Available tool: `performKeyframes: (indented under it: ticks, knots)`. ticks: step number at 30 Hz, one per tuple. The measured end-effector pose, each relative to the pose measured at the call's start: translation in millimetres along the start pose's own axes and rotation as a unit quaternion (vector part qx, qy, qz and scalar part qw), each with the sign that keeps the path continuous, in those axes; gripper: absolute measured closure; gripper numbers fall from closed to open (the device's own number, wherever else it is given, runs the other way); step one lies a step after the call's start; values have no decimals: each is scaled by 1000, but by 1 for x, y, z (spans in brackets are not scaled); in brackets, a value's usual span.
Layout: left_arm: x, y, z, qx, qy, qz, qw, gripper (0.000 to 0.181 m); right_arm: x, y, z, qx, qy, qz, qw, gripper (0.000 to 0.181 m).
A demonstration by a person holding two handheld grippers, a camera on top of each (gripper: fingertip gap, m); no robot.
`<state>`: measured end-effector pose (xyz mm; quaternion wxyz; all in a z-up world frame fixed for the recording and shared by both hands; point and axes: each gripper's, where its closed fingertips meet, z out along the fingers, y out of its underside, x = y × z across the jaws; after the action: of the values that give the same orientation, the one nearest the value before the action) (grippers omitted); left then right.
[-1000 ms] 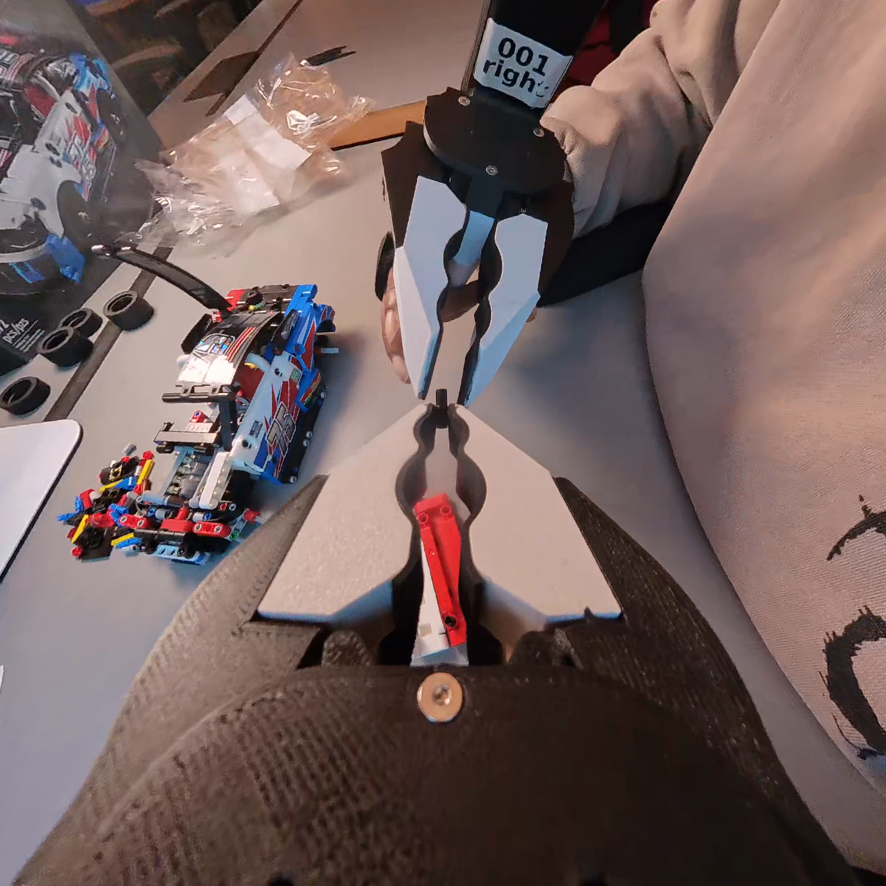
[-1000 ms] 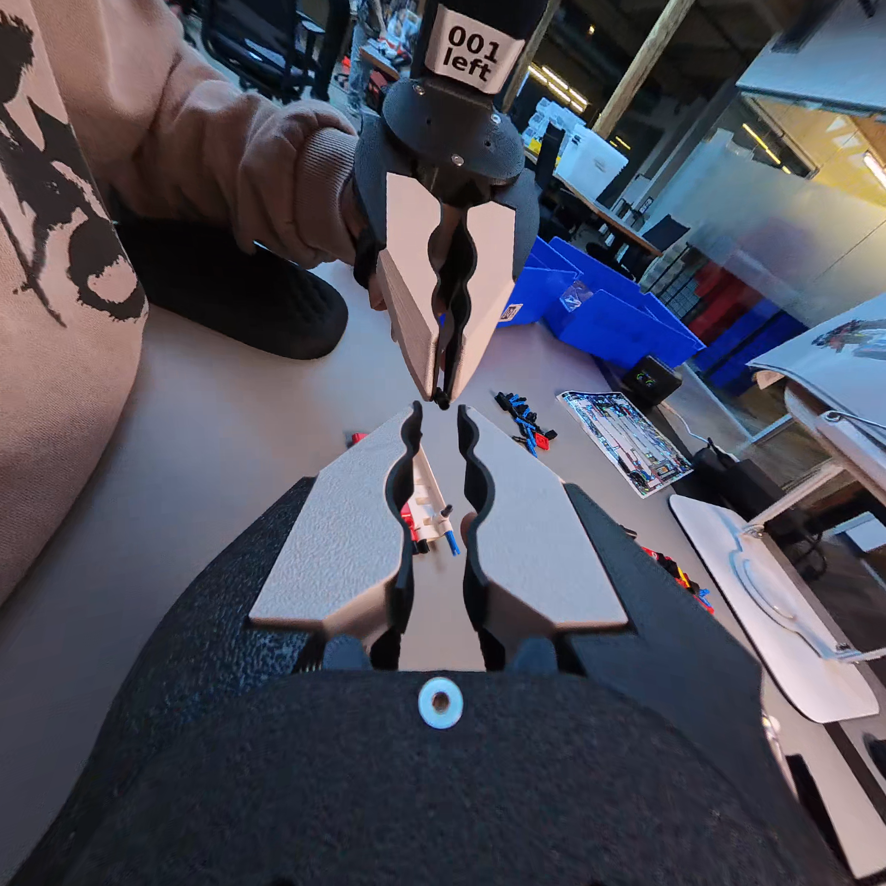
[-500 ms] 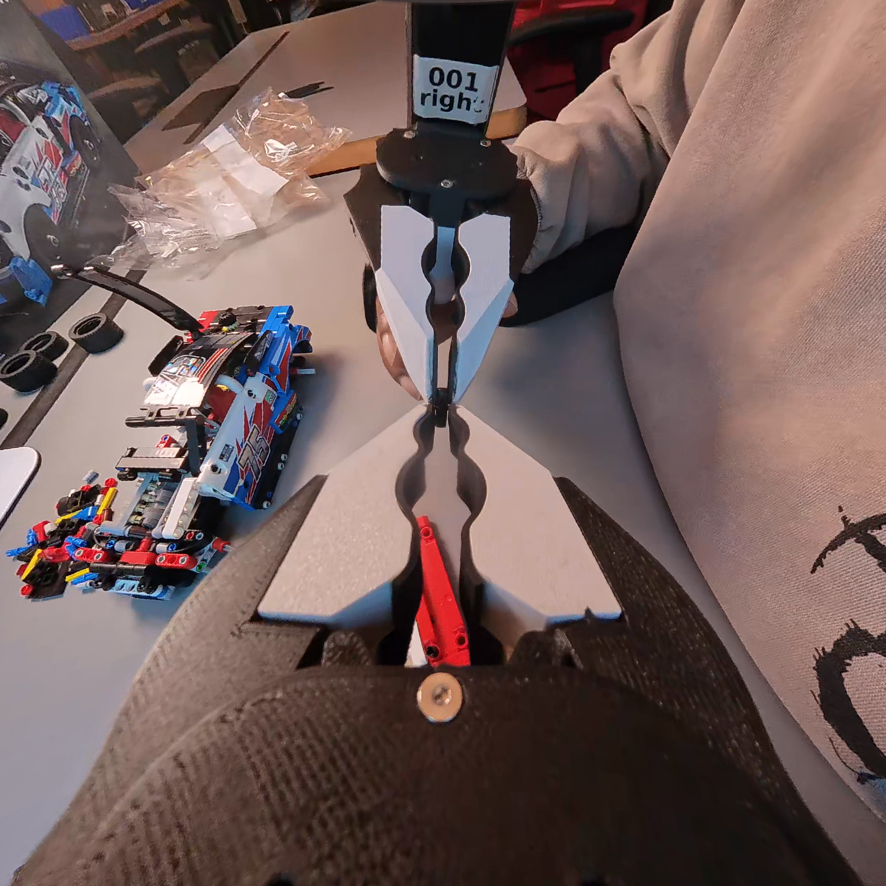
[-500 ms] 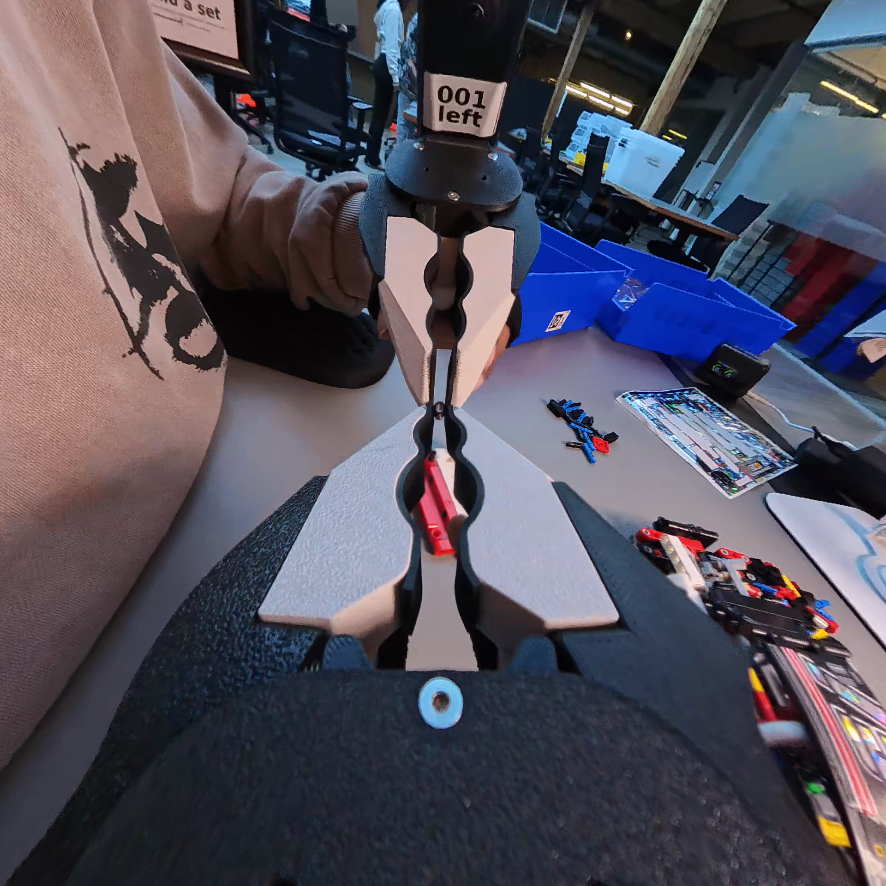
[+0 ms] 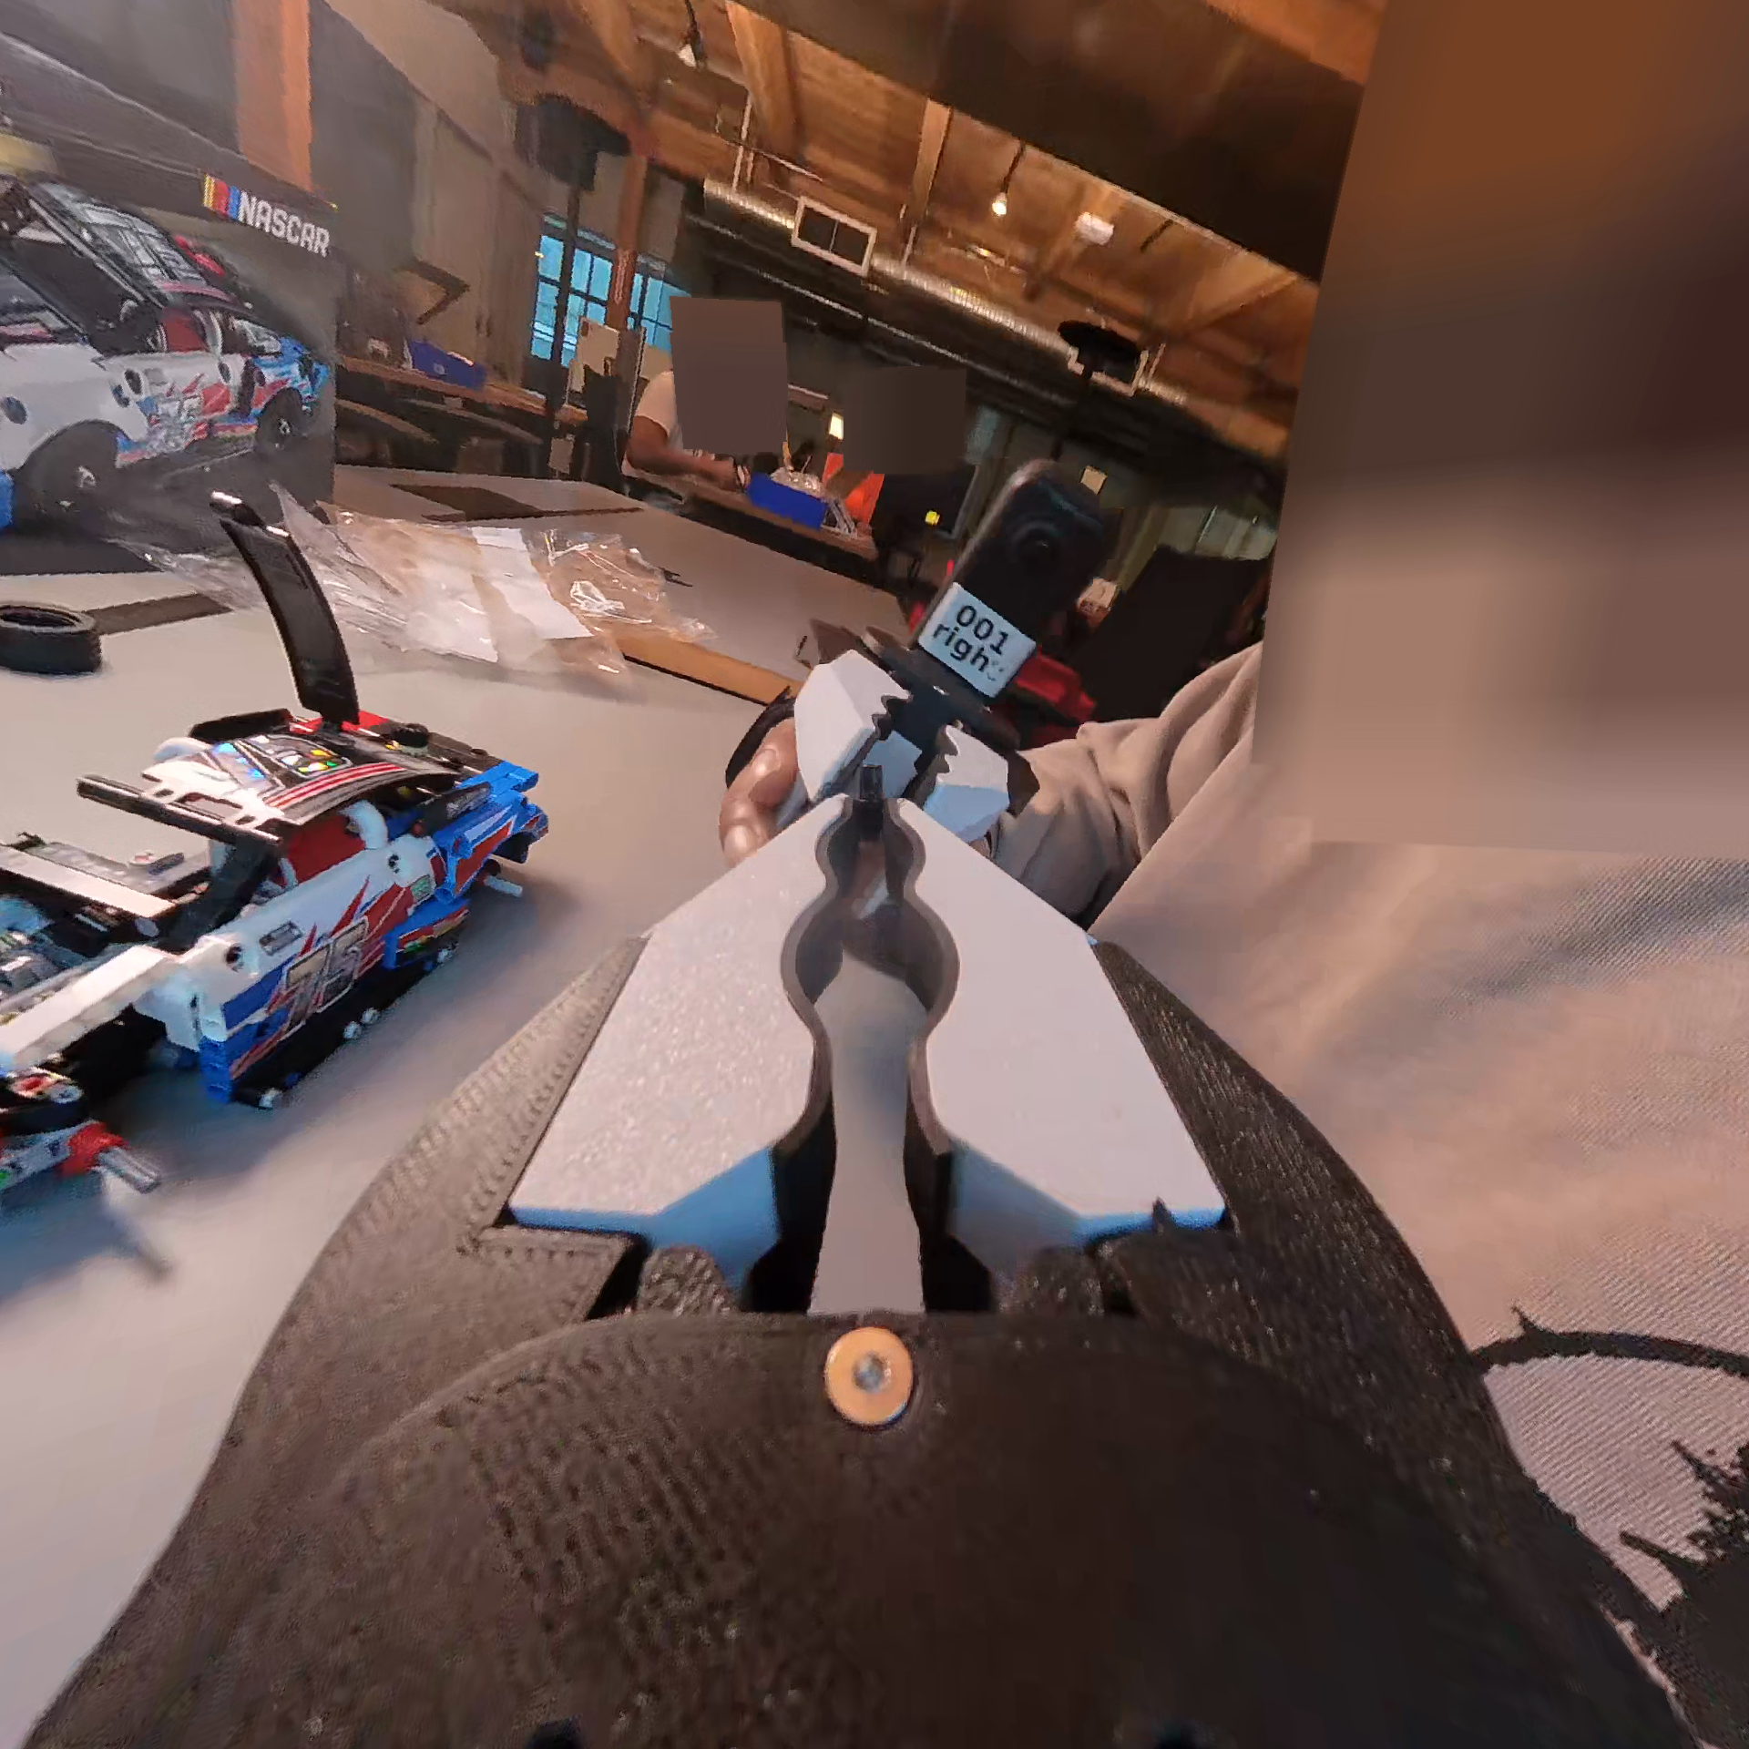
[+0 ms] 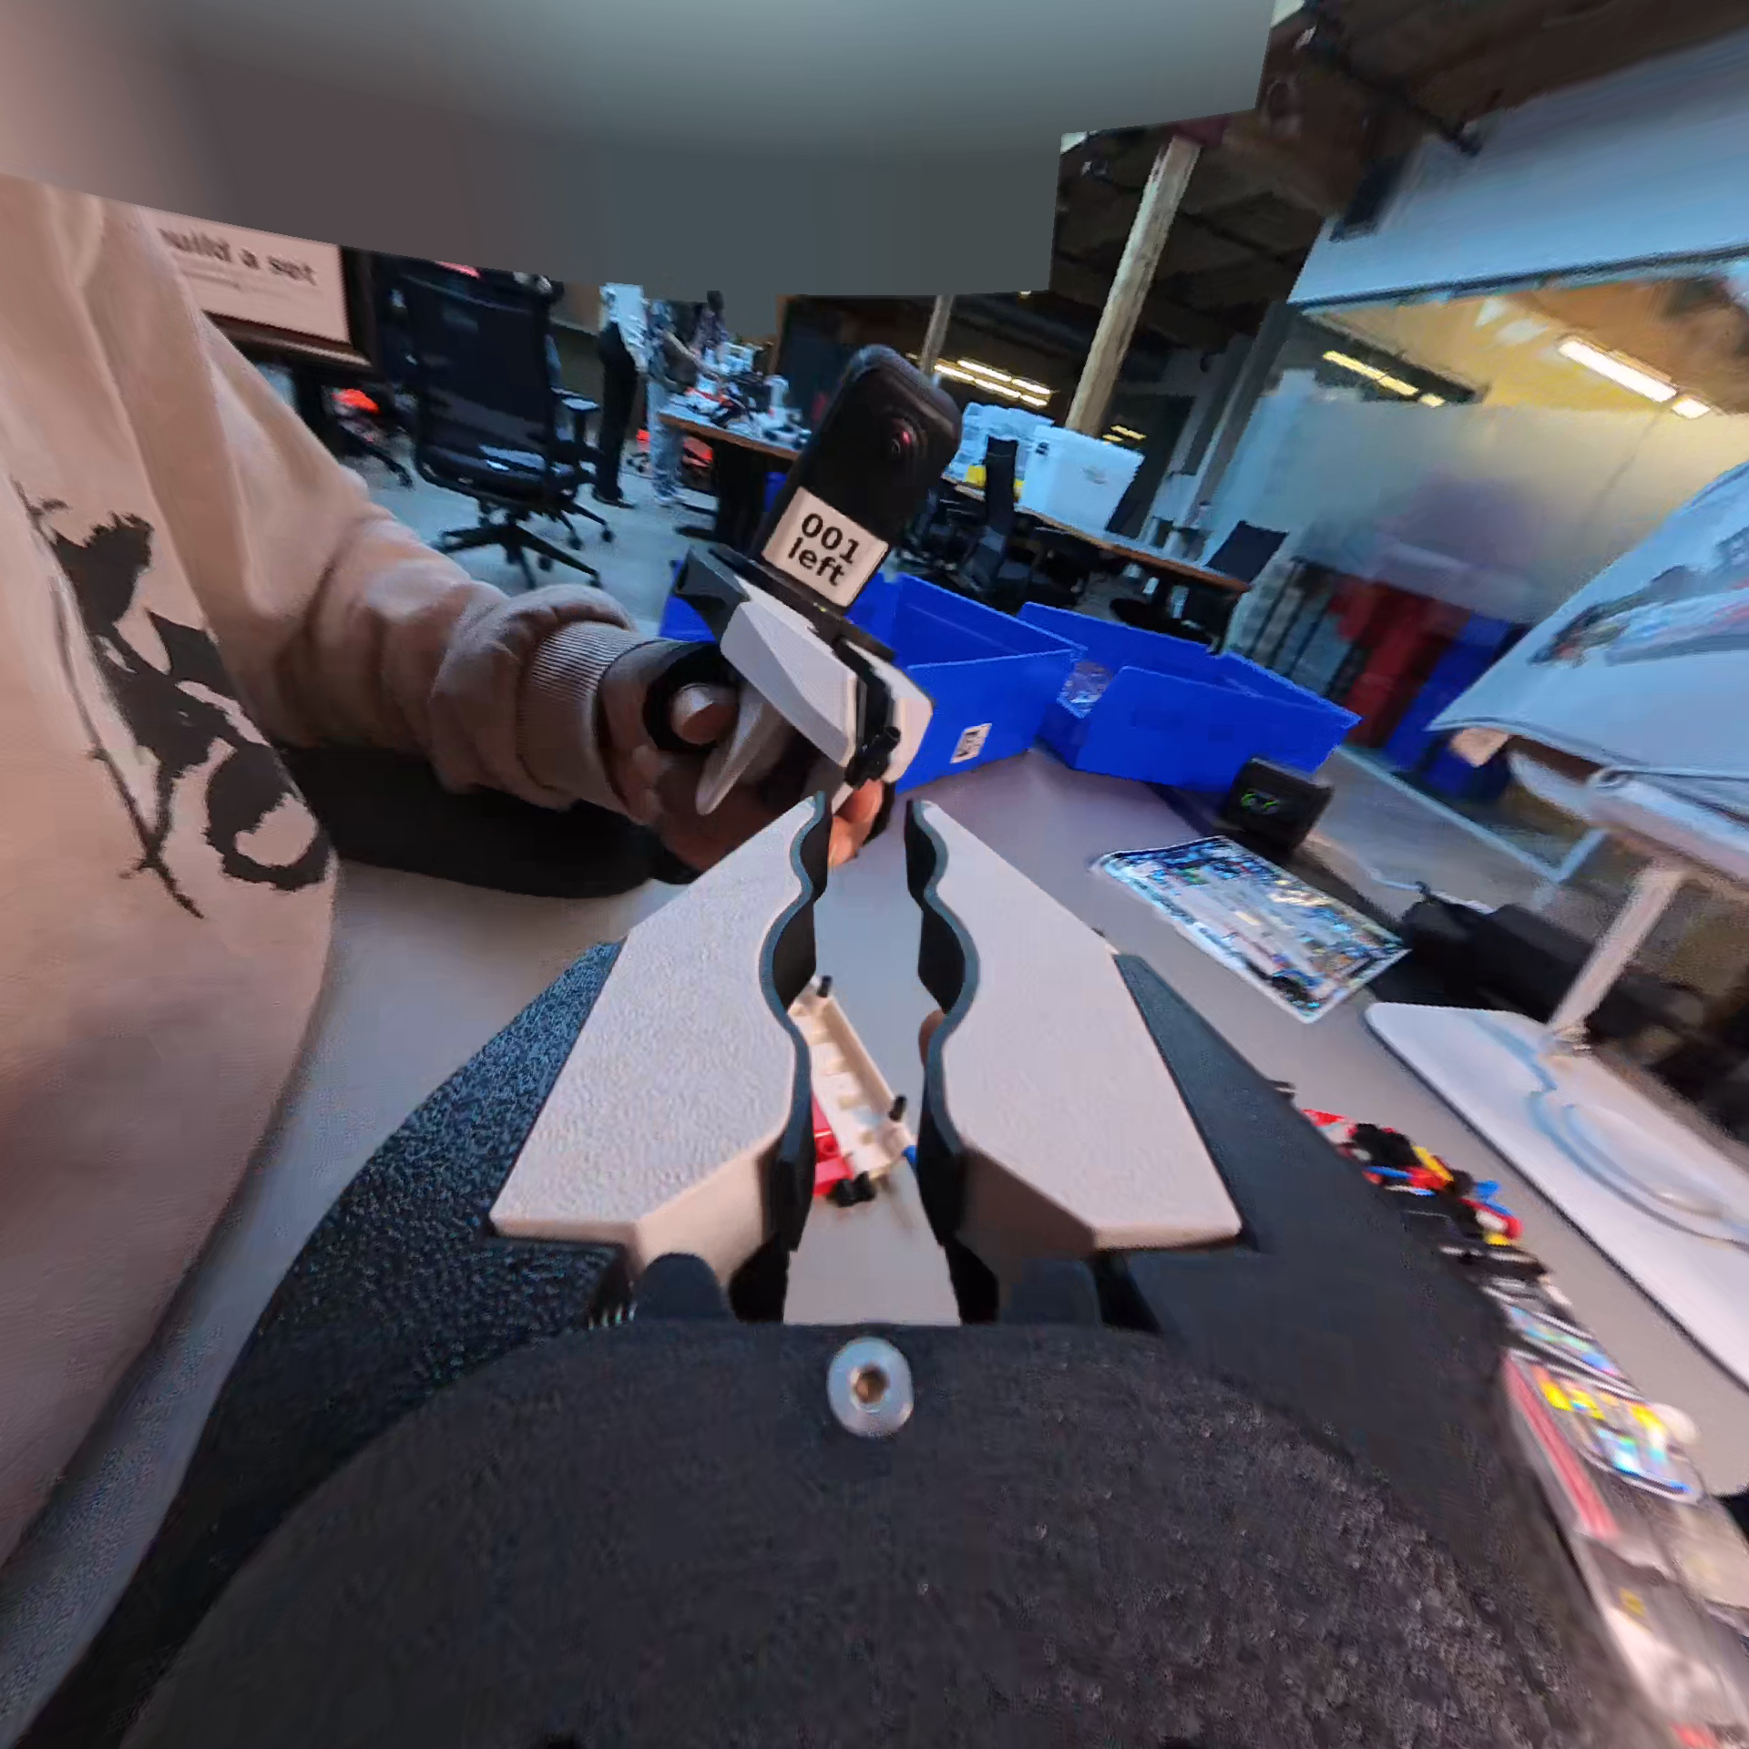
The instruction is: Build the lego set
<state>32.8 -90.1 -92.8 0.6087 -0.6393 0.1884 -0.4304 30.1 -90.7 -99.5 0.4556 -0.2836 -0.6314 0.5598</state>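
Pin [image 5: 866, 790], small and black, sits pinched at the very tips of the left claw [image 5: 868, 823], which is clenched on it and raised above the counter [image 5: 615, 776]. Facing it, just beyond the pin, the right claw [image 6: 866, 819] stands released, its jaws parted and nothing between them. Seen through that gap, a white and red sub-assembly [image 6: 847, 1098] lies on the counter below. Farther left, the part-built race car [image 5: 274, 890] rests well apart from both claws, with clear plastic bags [image 5: 492, 596] behind it; a heap of loose coloured pieces [image 6: 1410, 1174] lies to the right, near an instruction booklet [image 6: 1249, 918].

The grip on the pin looks slight: judged from how little of it is caught, a nudge or twist from the other claw could flick it out, and a piece so small would roll away or be hard to find.
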Motion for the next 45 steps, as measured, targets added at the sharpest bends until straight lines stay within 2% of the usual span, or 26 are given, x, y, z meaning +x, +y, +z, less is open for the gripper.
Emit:
performKeyframes:
  ticks: [3,7,12,18,23,29,33,41,45]
  knots:
    - [-5,-3,3,35,11,-77,996,179,3,-4,4,-10,41,-65,997,161]
    - [-10,-4,5,66,28,-157,985,180,7,-3,7,-27,73,-114,990,160]
    - [-9,1,9,66,36,-190,979,181,10,1,9,-39,86,-139,986,170]
    - [-11,-1,6,78,49,-222,971,181,13,2,6,-41,79,-126,988,174]
    - [-12,1,5,74,50,-229,969,181,13,4,5,-43,69,-121,989,176]
    - [-17,6,2,60,48,-250,965,172,16,12,3,-60,60,-108,991,176]
    - [-20,10,1,41,29,-235,971,166,16,20,1,-91,55,-142,984,180]
    - [-25,24,3,-3,-1,-218,976,176,8,34,4,-135,41,-203,969,180]
    - [-21,22,3,-1,15,-221,975,179,7,28,3,-113,39,-174,977,180]
